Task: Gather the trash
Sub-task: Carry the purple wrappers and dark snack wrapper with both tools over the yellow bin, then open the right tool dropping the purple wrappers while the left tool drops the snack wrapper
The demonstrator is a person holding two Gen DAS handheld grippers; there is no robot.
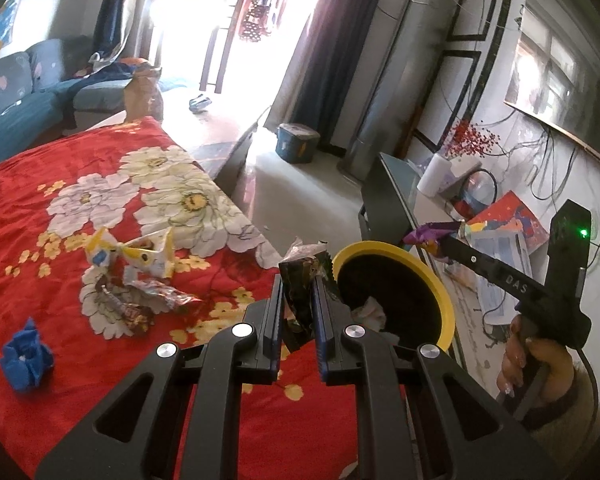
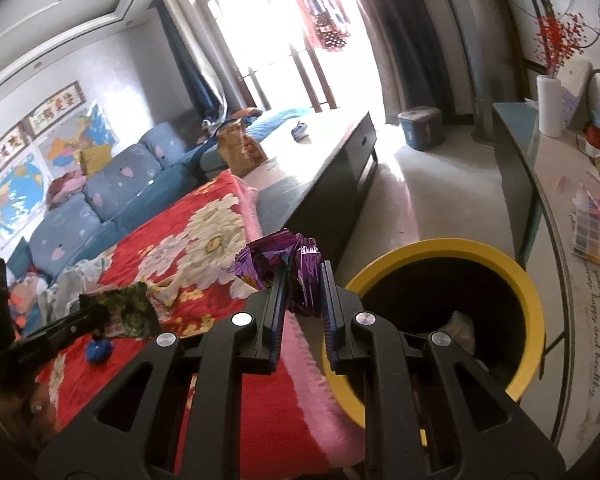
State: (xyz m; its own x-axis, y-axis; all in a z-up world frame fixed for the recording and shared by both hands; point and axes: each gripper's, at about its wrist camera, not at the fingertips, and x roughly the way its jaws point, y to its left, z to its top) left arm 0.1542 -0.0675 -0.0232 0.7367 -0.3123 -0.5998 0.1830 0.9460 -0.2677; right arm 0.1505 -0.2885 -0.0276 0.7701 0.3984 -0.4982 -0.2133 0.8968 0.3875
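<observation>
daylight floods in from the window [image 1: 204,20], blown out to white glare. fisheye bending curves the dark-cornered edges; the foreground stays sharp.

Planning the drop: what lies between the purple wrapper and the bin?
Nothing: right wrist view shows only pink blanket edge below between purple wrapper and bin.

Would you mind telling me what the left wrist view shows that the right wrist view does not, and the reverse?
Only the left wrist view shows the yellow-and-white crumpled carton and the shiny candy wrappers lying on the blanket, plus the hand holding the right gripper.

Only the right wrist view shows the framed maps on the wall.

Both show the red flowered blanket, the yellow-rimmed black bin, the crumpled blue paper, the dark wrapper in the left gripper, and the purple foil wrapper.
</observation>
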